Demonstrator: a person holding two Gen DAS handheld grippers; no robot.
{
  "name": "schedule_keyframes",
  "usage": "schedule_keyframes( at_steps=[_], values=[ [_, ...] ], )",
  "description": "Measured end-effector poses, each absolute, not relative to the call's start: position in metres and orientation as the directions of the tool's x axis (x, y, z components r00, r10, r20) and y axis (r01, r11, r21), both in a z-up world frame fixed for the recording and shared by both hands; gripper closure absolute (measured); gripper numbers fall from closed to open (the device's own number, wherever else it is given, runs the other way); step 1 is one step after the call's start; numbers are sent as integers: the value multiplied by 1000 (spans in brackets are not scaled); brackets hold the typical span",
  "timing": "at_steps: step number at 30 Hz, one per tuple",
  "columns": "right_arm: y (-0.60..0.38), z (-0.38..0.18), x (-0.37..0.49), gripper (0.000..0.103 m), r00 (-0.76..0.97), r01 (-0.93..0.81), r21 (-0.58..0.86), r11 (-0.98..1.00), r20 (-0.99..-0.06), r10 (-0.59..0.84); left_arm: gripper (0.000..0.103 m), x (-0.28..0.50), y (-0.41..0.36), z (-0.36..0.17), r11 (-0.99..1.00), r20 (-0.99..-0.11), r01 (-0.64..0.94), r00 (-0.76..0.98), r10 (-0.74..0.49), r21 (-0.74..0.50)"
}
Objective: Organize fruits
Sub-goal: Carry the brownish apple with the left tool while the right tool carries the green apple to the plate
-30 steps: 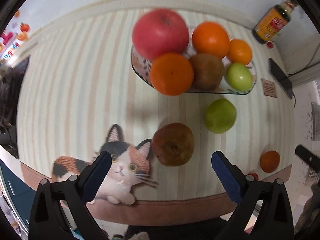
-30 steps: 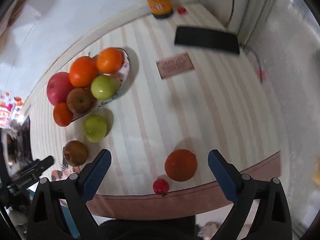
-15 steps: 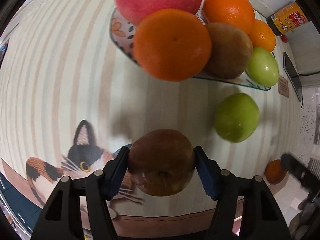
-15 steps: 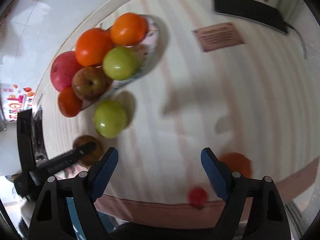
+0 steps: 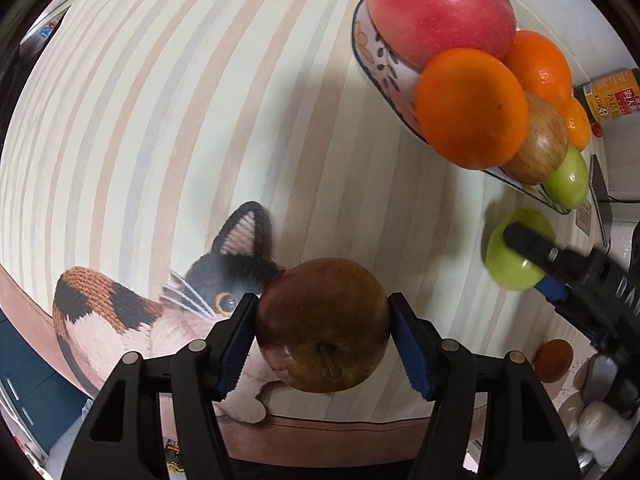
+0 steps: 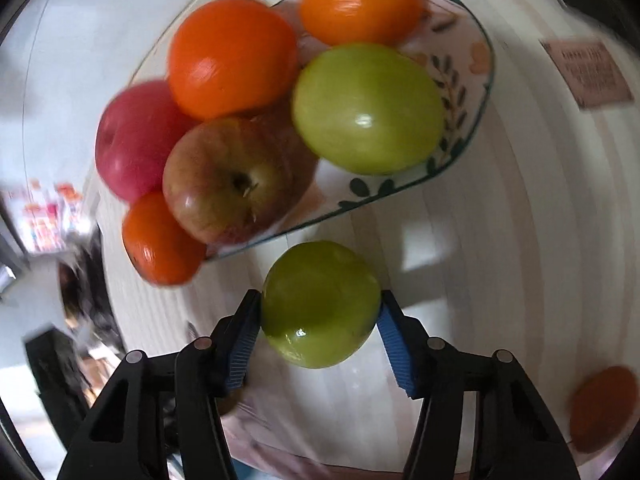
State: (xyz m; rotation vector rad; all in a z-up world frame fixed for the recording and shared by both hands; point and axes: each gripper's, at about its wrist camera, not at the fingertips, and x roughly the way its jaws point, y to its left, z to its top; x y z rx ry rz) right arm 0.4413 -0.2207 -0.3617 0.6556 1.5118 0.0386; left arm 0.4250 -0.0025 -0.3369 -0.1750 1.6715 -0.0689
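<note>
Left gripper (image 5: 322, 342) pinched a brown apple (image 5: 322, 326), blue pads (image 5: 238, 346) pressed on both its sides, stem end facing the camera. Just behind the apple lay a cat picture (image 5: 168, 300) on the striped tablecloth (image 5: 160, 120). Farther ahead and to the right stood the plate (image 5: 378, 60) piled with fruit: a red apple (image 5: 440, 4), an orange (image 5: 472, 108) in front, more behind it. Right of the left gripper, the right gripper's finger crossed a green apple (image 5: 504, 256). A small orange (image 5: 554, 360) lay near the cloth edge, lower right.

Right gripper (image 6: 320, 332) was closing on that green apple (image 6: 320, 304), which sat between its pads (image 6: 394, 340) with both touching its sides. Just ahead was the plate (image 6: 460, 128), holding a second green apple (image 6: 368, 108), a reddish apple (image 6: 236, 180), a red apple (image 6: 136, 140) and three oranges (image 6: 232, 56). A brown card (image 6: 586, 74) lay far ahead on the right. A blurred orange (image 6: 604, 404) sat to the right, near the cloth edge.
</note>
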Motion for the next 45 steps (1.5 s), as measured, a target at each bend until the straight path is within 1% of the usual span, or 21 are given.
schedule_keyframes(
  at_steps=[4, 6, 8, 11, 22, 27, 30, 32, 35, 41, 44, 45],
  values=[
    [-204, -355, 429, 43, 9, 185, 350, 919, -935, 354, 40, 421, -15, -333, 985, -979, -24, -106, -173, -171],
    [-193, -350, 415, 43, -44, 53, 279, 959, -959, 281, 40, 420, -13, -336, 984, -977, 4, -117, -177, -179],
    [-188, -350, 401, 43, -80, -31, 219, 975, -973, 216, 40, 417, -19, -337, 985, -980, 35, -112, -163, -168],
    [-190, -351, 395, 42, -82, -22, 234, 972, -969, 232, 40, 418, -23, -336, 986, -985, 73, -105, -140, -148],
    [-202, -353, 397, 42, -23, 147, 306, 941, -950, 313, 40, 422, -12, -336, 985, -985, 96, -110, -132, -143],
    [-201, -353, 390, 43, 11, 140, 302, 943, -953, 304, 40, 415, -34, -332, 984, -987, 105, -92, -132, -141],
    [-198, -354, 389, 43, 22, 142, 299, 944, -954, 299, 40, 413, -39, -320, 982, -985, 108, -82, -149, -157],
    [-225, -346, 379, 43, 33, 150, 314, 938, -949, 312, 40, 415, -41, -314, 980, -985, 113, -74, -156, -164],
    [-232, -337, 380, 43, 54, 159, 331, 930, -944, 327, 40, 418, -45, -301, 975, -980, 115, -66, -185, -192],
    [-249, -304, 388, 43, 132, 175, 383, 907, -922, 364, 40, 435, -54, -255, 953, -963, 134, -20, -270, -270],
    [-261, -285, 398, 43, 185, 183, 413, 892, -906, 381, 40, 453, -61, -230, 944, -953, 149, 19, -301, -296],
    [-266, -279, 403, 43, 201, 183, 420, 889, -901, 384, 40, 463, -56, -228, 942, -951, 148, 27, -308, -301]
  ],
)
